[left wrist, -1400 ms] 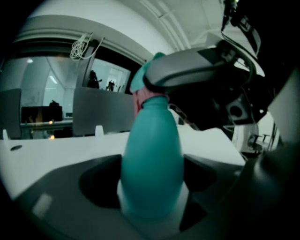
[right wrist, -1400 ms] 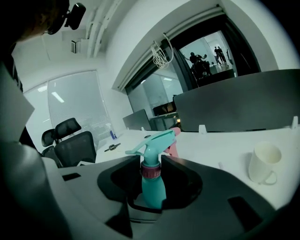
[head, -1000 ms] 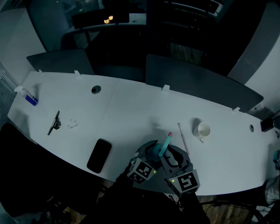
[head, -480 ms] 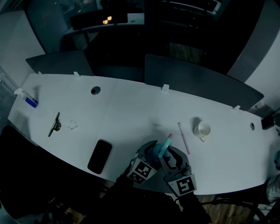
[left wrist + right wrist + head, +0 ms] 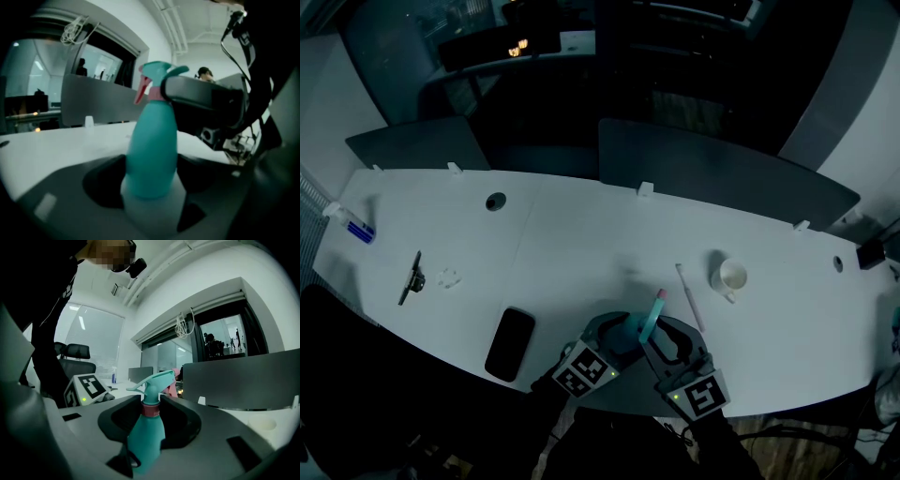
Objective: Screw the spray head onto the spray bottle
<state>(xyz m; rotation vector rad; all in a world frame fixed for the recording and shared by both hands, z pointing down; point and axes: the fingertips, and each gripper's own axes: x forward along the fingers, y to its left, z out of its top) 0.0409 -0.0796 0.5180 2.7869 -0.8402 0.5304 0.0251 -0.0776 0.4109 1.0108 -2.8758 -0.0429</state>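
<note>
Teal and opaque, the spray bottle (image 5: 152,154) stands at the near edge of the white desk (image 5: 581,244), clamped between our two grippers. Little has changed from a second ago. The marker cube (image 5: 581,370) on our left gripper (image 5: 151,187) has swung slightly out from the bottle. That gripper's jaws have just been closing with the bottle's rounded body between them, and they now press on its wide lower part. Our right gripper (image 5: 151,409) has kept its place, its jaws pinching the pink collar of the spray head (image 5: 153,379), which sits on the bottle's neck. Everything else on the desk lies where it lay.

The bottle is smooth-walled and tapers like a cone toward the neck, with a paler band at its foot. We cannot tell what it holds. To the bottle's right and a little farther back stands a round white cup (image 5: 732,277); its inside is too small to read. Between cup and bottle lies a thin white stick (image 5: 690,298). To the bottle's left lies a flat black phone (image 5: 510,343), glossy, with rounded corners. Well to the bottle's left lie a slim black tool (image 5: 411,277) and a small white piece (image 5: 448,277).
</note>
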